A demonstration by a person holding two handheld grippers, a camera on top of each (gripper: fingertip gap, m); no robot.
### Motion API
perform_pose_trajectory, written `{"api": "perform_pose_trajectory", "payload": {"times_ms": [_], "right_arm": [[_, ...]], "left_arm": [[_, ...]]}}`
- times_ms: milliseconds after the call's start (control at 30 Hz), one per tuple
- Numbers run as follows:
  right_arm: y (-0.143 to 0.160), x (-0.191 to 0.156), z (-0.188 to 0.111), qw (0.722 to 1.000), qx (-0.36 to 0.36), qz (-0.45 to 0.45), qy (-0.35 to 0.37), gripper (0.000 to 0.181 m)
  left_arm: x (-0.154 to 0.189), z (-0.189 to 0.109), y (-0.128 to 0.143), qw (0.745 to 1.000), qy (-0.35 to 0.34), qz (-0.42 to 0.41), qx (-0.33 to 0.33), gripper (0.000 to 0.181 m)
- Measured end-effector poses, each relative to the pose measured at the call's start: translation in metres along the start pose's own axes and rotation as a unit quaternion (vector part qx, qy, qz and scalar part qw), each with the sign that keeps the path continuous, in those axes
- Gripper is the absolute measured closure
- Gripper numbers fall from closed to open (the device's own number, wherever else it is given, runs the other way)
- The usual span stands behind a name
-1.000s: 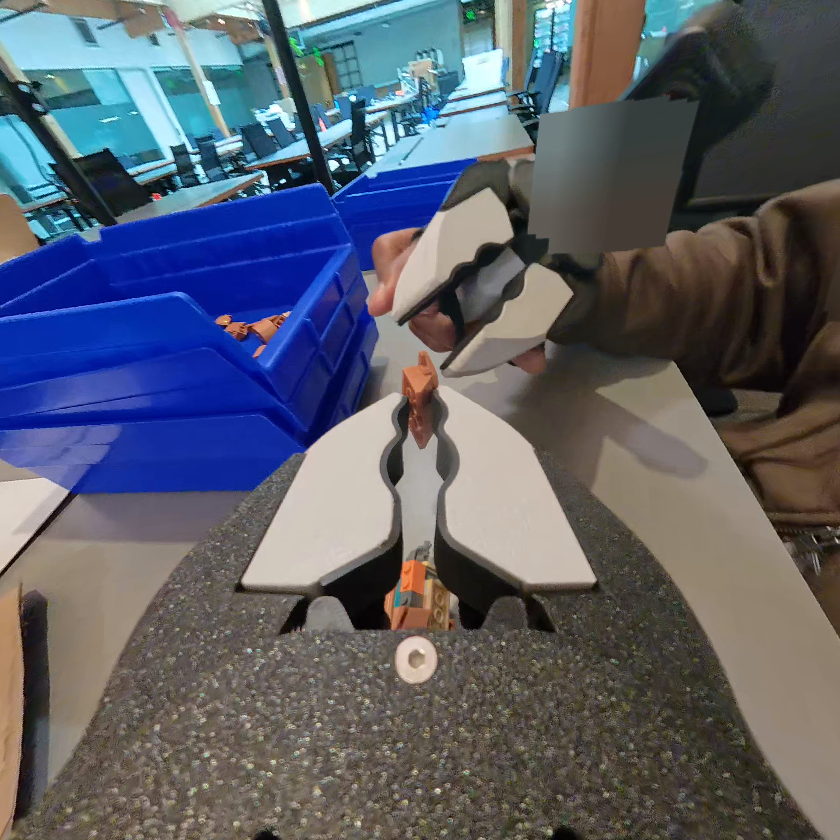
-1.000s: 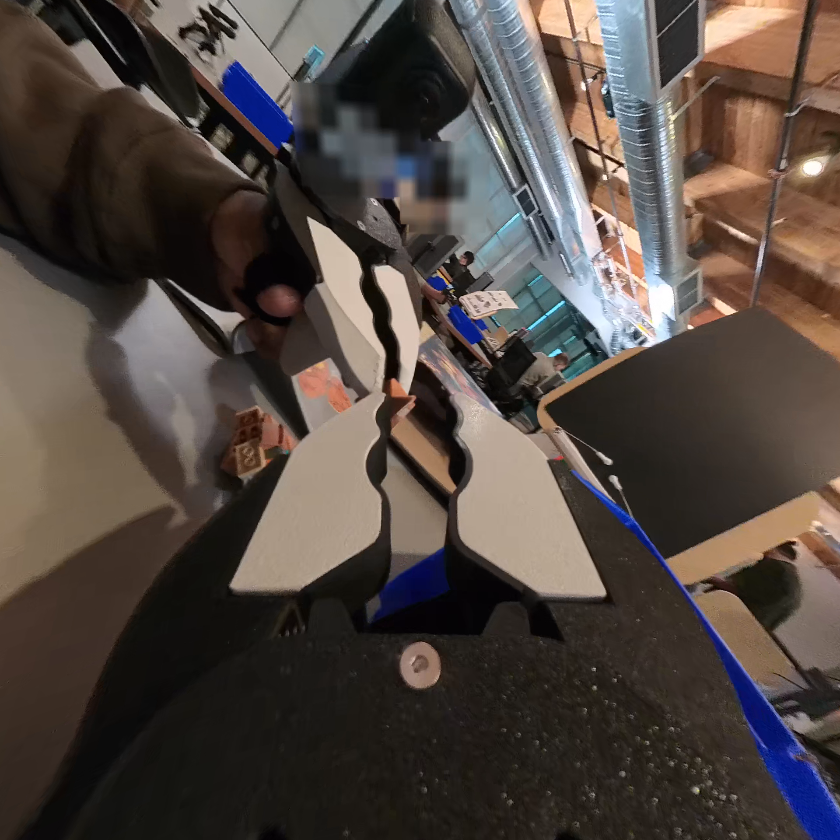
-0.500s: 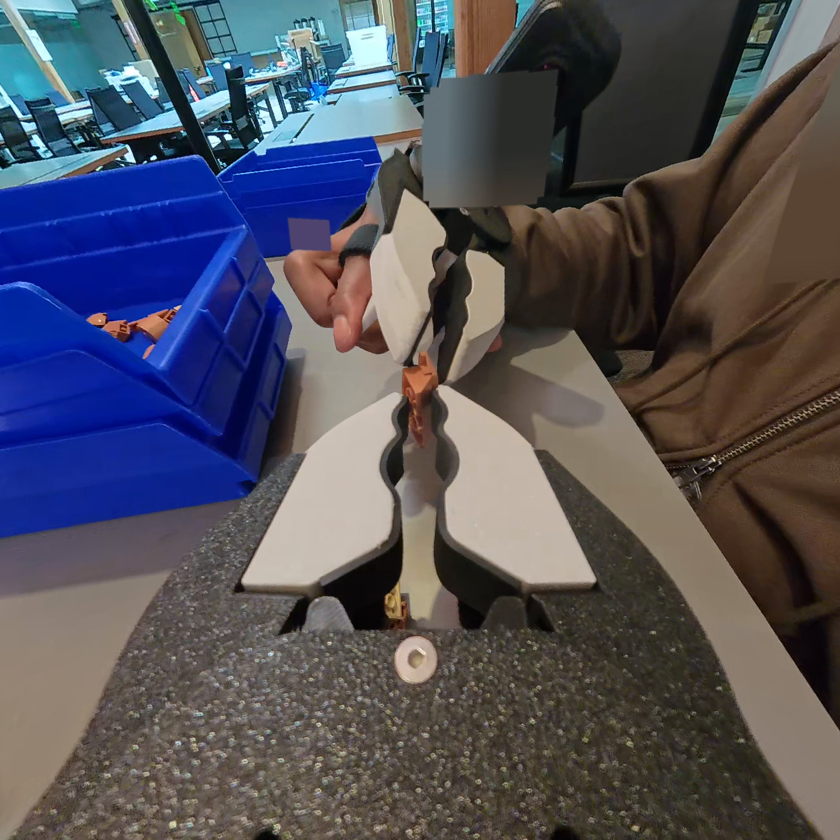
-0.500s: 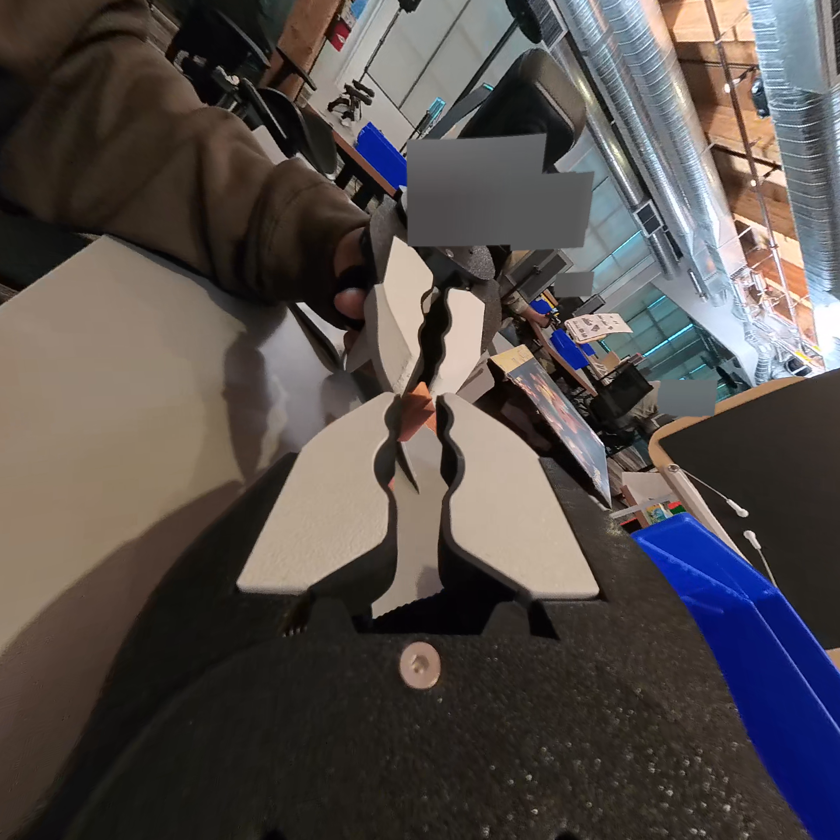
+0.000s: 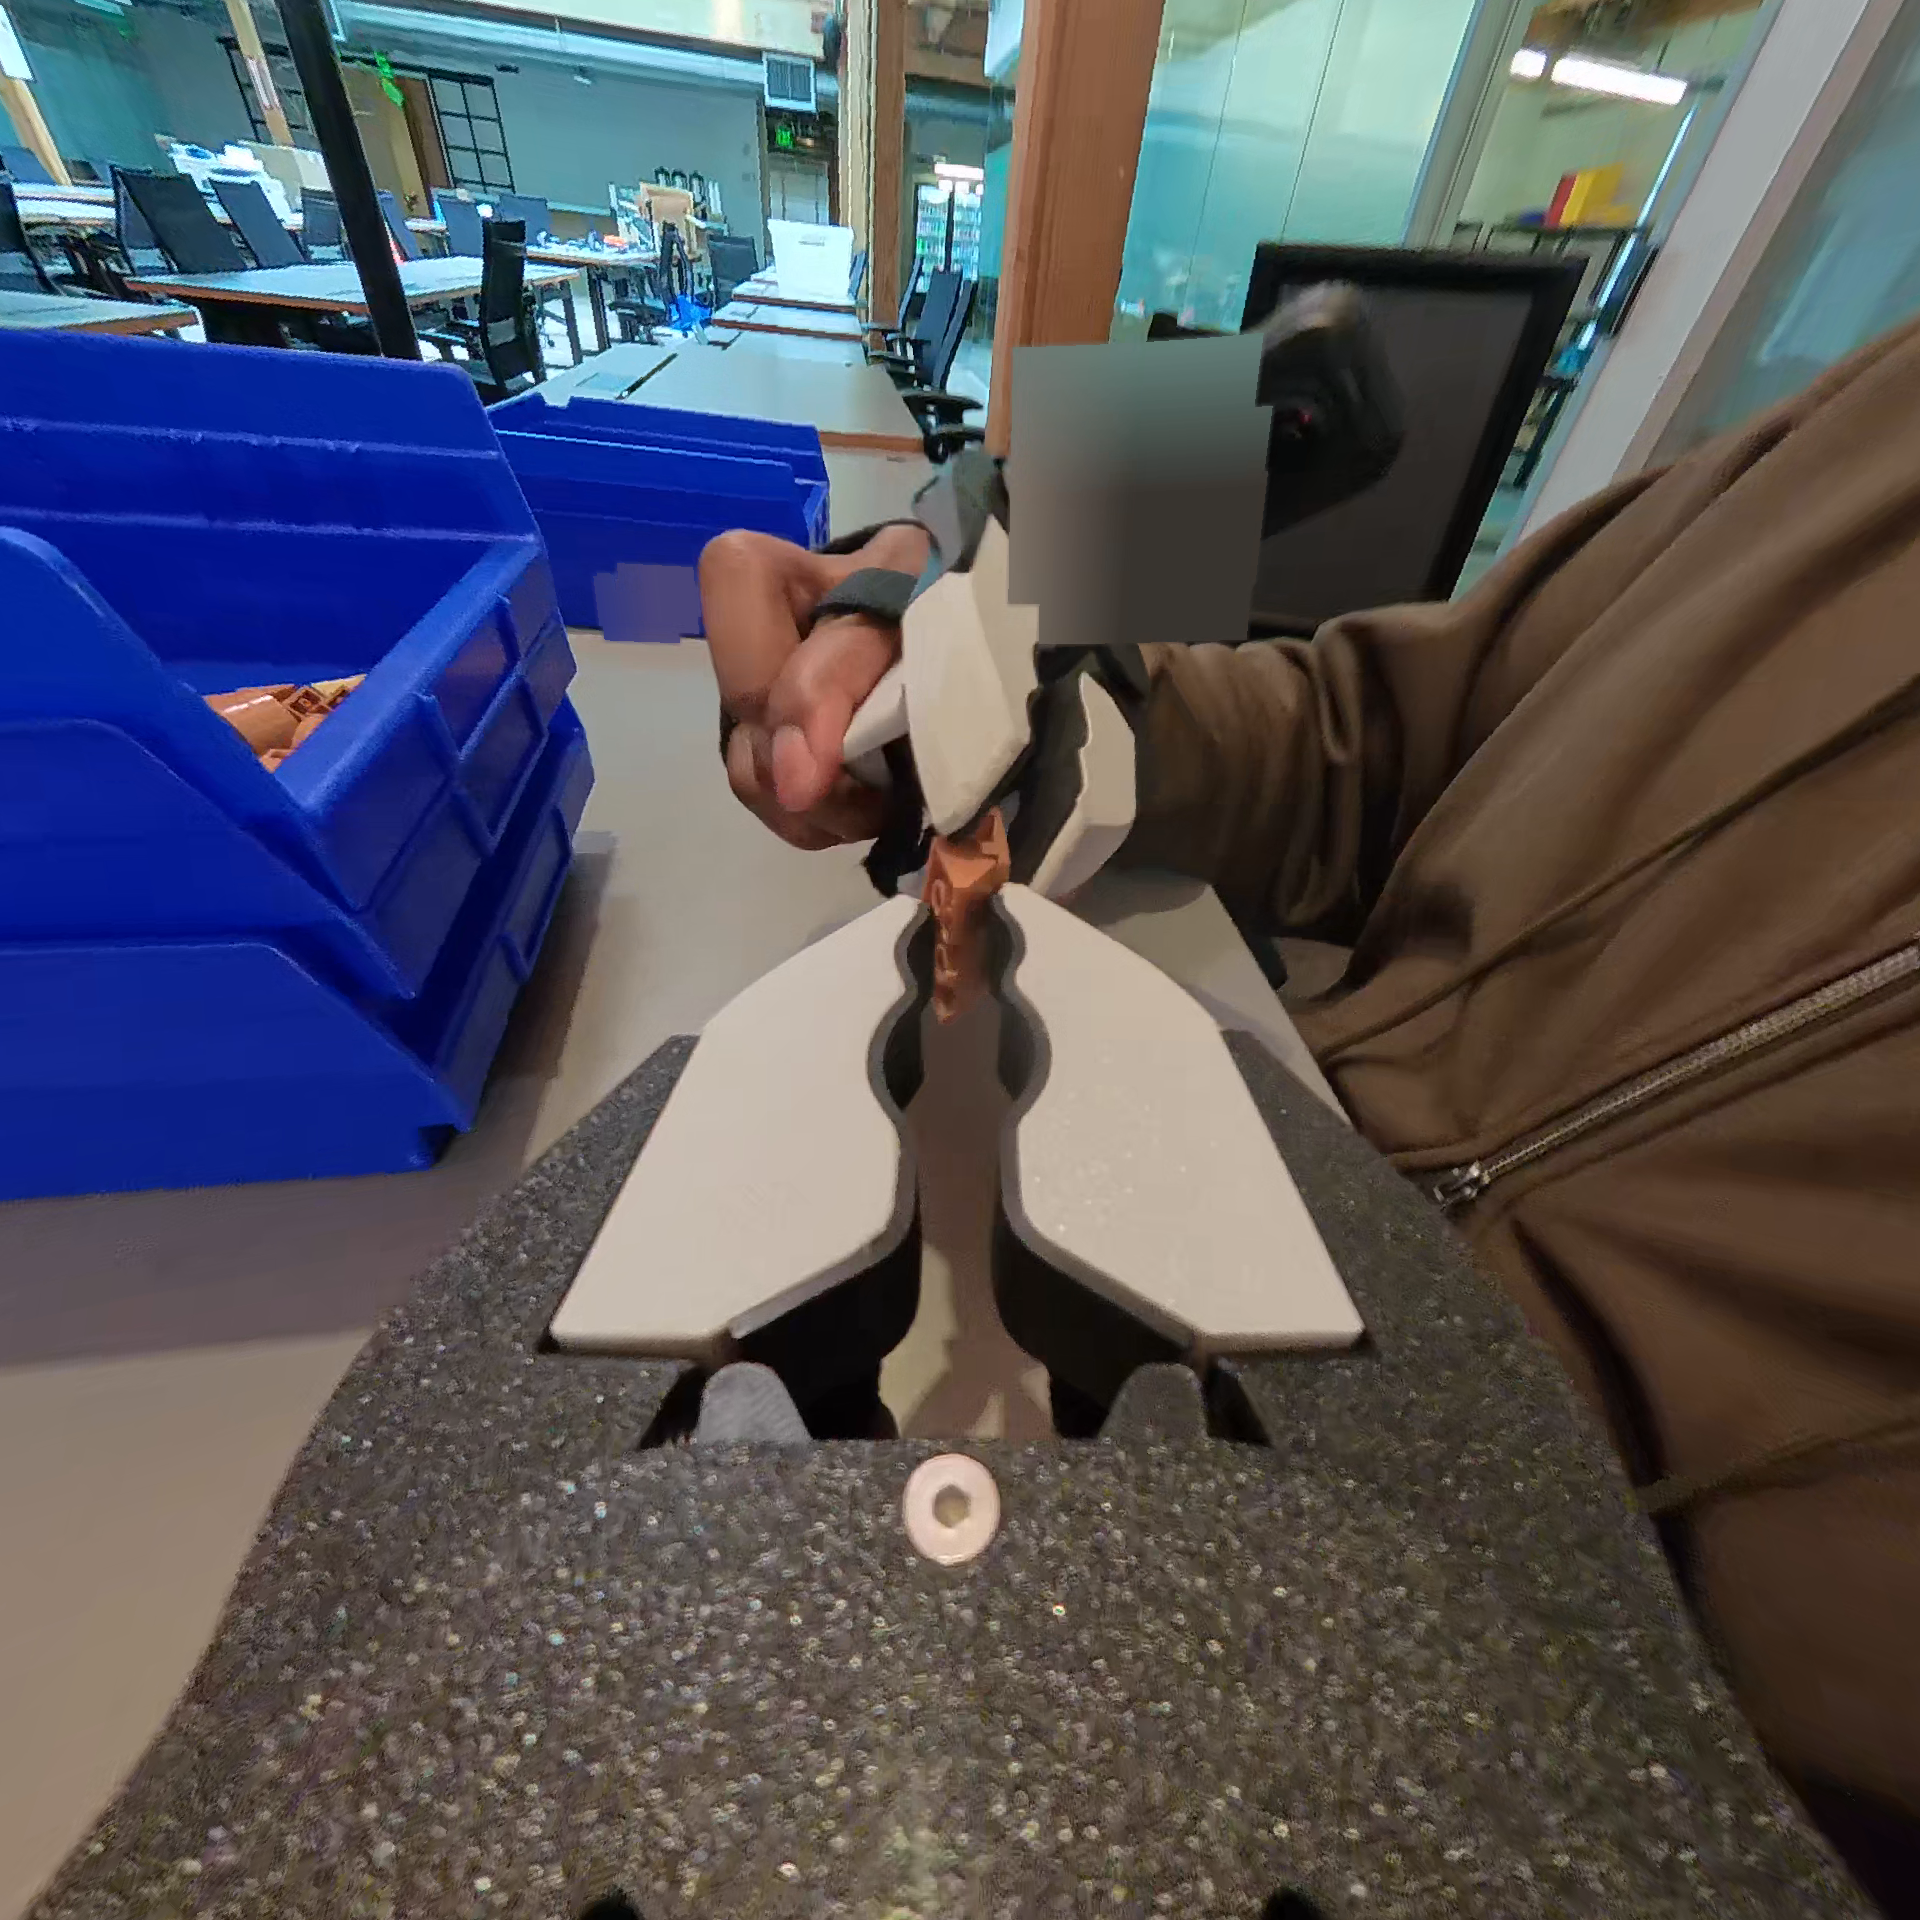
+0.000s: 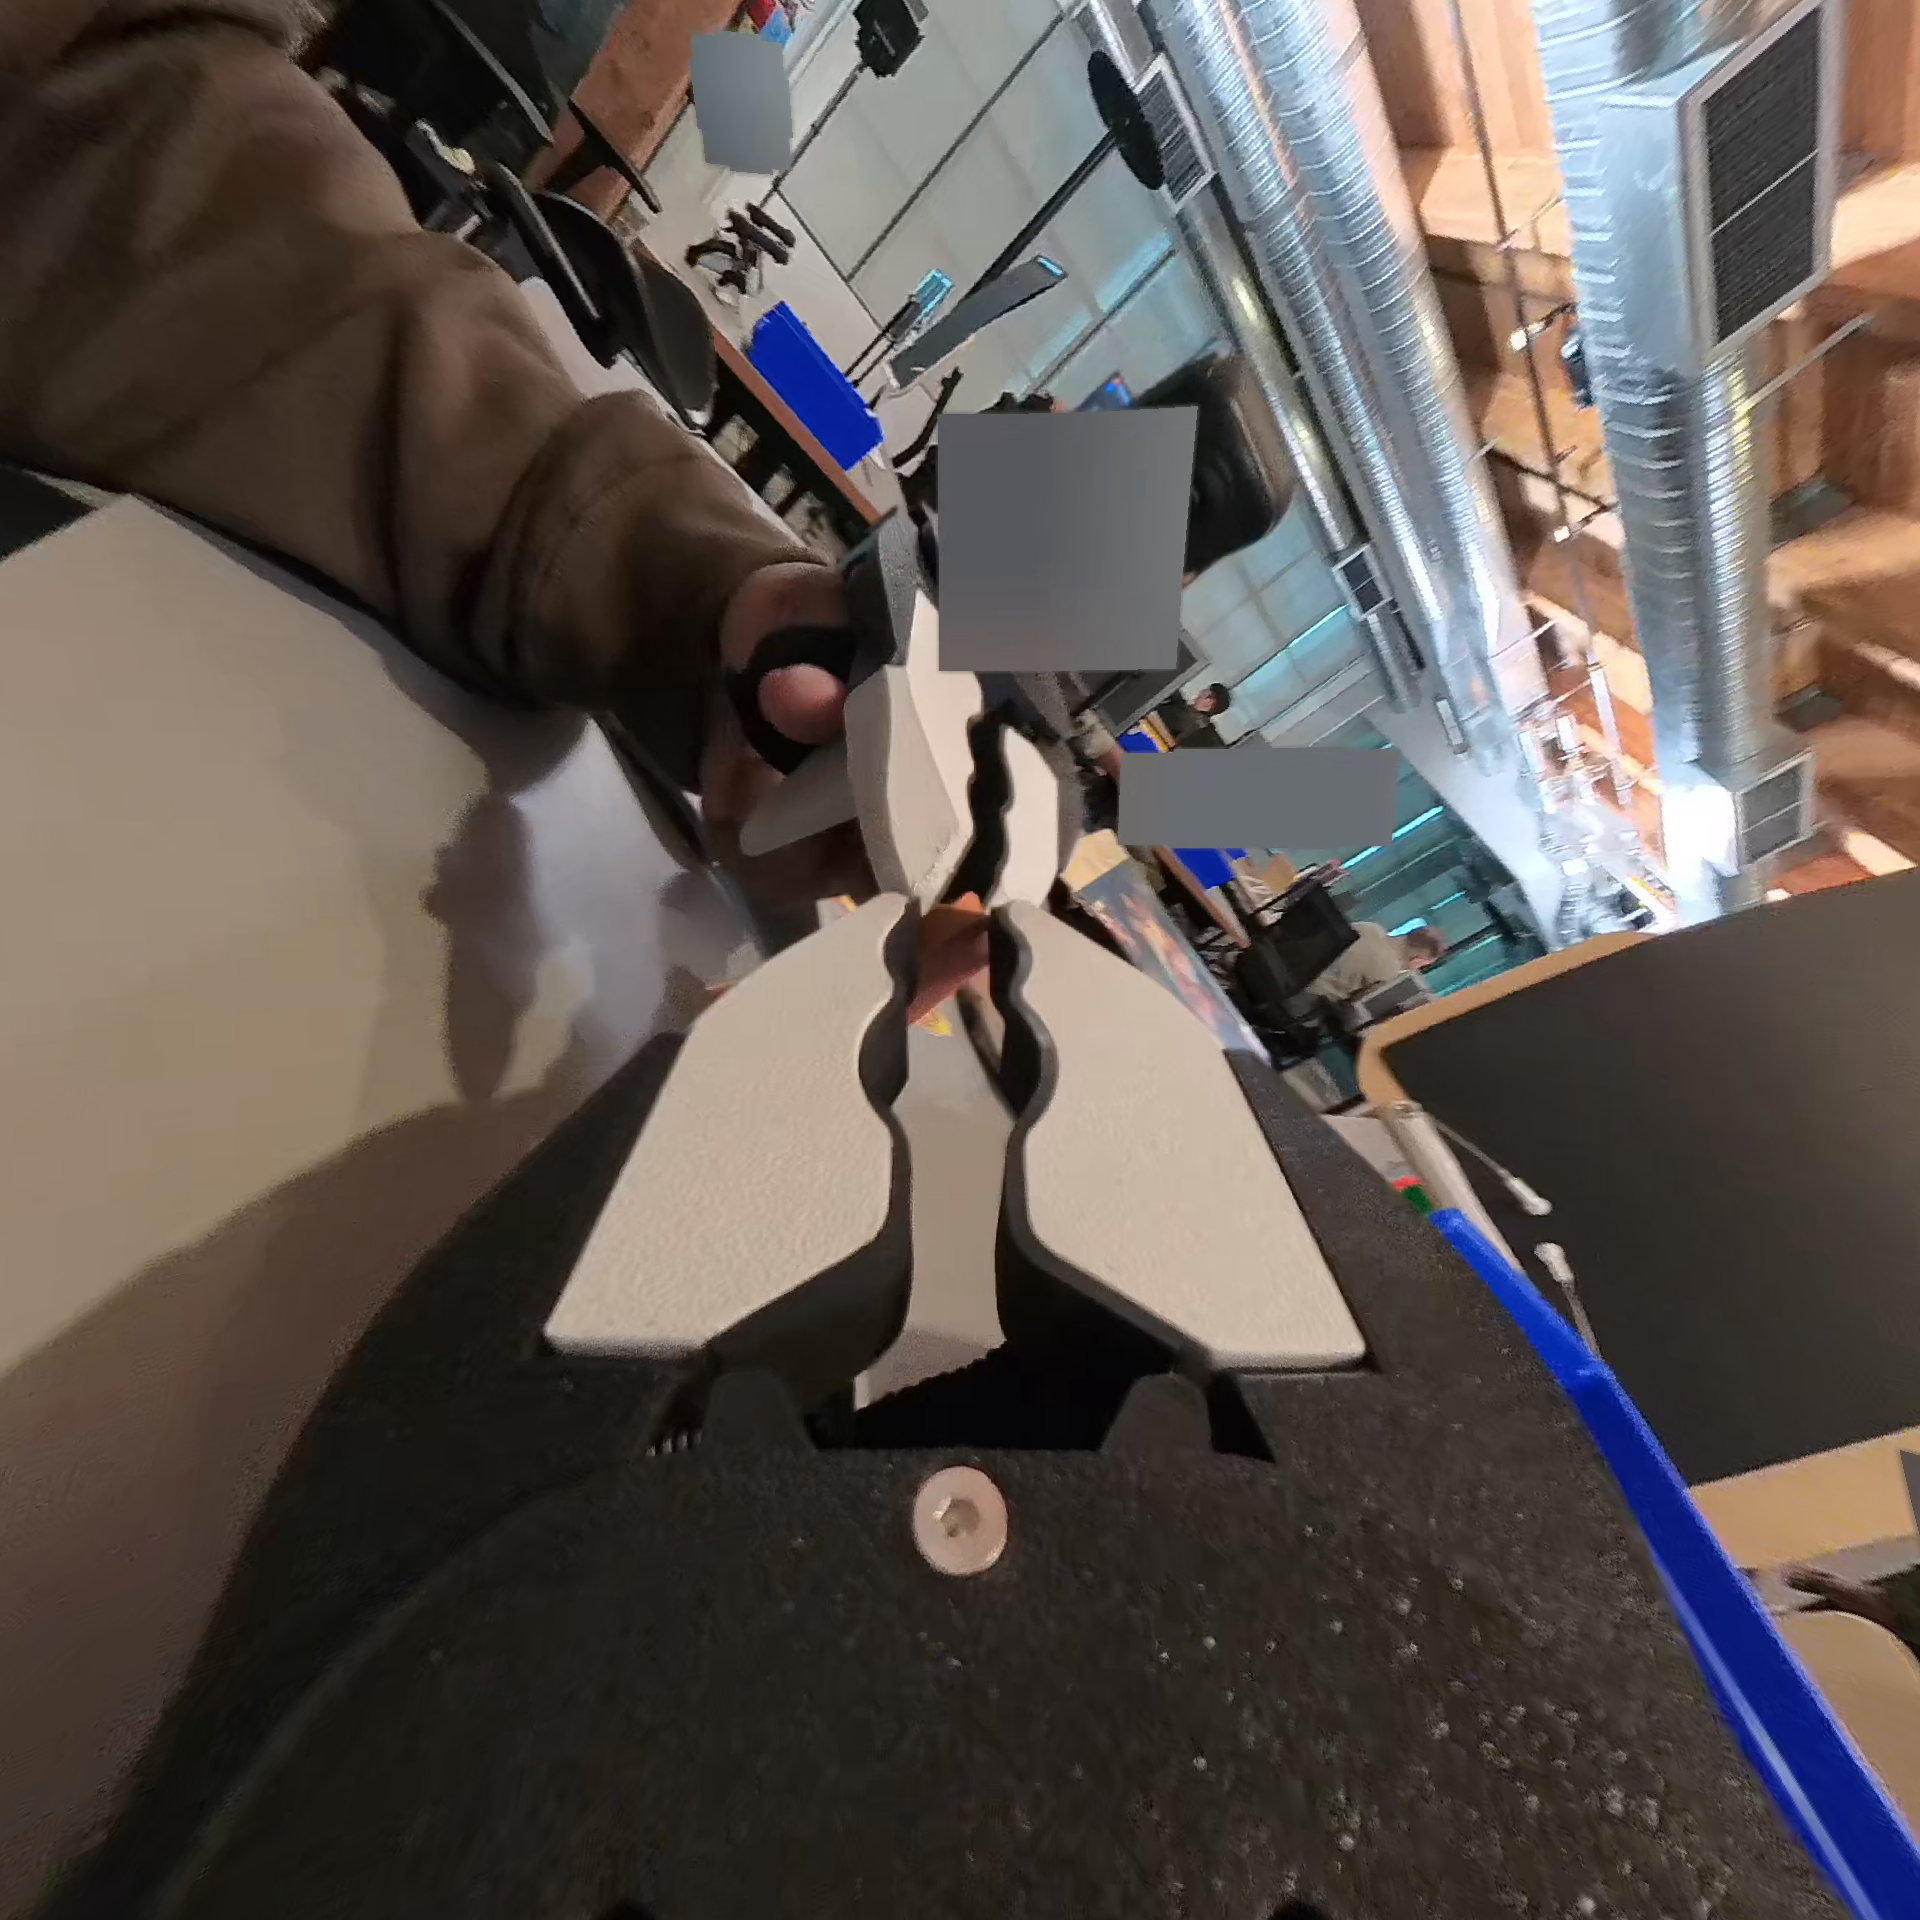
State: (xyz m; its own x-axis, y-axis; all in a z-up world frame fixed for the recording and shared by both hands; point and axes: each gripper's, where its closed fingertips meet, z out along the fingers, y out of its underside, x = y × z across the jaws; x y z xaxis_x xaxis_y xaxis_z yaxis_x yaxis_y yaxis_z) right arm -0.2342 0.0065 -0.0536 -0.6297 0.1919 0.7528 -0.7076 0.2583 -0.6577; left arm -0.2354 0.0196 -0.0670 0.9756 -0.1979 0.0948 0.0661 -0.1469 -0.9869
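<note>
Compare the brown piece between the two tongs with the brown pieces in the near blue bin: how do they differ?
Count: the held brown piece is single; the bin pieces are several in a heap.
Pose: the held one stands on end, pinched at the tips of the left tongs and right tongs; the bin pieces lie loose, untouched.
Visibility: the held one shows most of its length; the bin pieces are half hidden by the blue bin wall.
Shared: an orange-brown colour.

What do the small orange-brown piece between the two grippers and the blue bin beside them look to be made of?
Orange-brown piece: looks like moulded hard plastic with a matte finish, crisp edges and embossed detail; both the left gripper and the right gripper pinch it. Blue bin: probably rigid moulded plastic, slightly glossy, with ribbed walls.
</note>
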Motion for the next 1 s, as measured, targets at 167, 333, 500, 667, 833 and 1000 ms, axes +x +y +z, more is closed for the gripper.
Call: {"api": "perform_pose_trajectory", "payload": {"times_ms": [167,333,500,667,833,1000], "right_arm": [[-0.001,0.007,0.000,0.997,-0.012,-0.061,0.044,0.170],[-0.005,0.021,-0.003,0.987,-0.030,-0.120,0.106,0.176],[-0.003,0.025,-0.005,0.988,-0.024,-0.099,0.114,0.176],[0.001,0.061,-0.019,0.978,-0.027,-0.062,0.200,0.176],[0.080,0.130,-0.046,0.910,-0.190,0.069,0.363,0.163],[0.080,0.118,-0.040,0.921,-0.185,0.060,0.338,0.156]], "left_arm": [[-0.005,-0.001,-0.007,0.999,0.001,-0.043,0.031,0.171],[-0.012,0.000,-0.006,0.996,-0.012,-0.081,0.040,0.172],[-0.015,0.001,-0.009,0.996,-0.028,-0.069,0.046,0.173],[-0.027,-0.007,-0.017,0.993,-0.067,-0.066,0.072,0.172],[-0.037,-0.013,-0.027,0.987,-0.099,-0.066,0.111,0.172],[-0.045,-0.025,-0.039,0.976,-0.131,-0.076,0.158,0.172]]}}
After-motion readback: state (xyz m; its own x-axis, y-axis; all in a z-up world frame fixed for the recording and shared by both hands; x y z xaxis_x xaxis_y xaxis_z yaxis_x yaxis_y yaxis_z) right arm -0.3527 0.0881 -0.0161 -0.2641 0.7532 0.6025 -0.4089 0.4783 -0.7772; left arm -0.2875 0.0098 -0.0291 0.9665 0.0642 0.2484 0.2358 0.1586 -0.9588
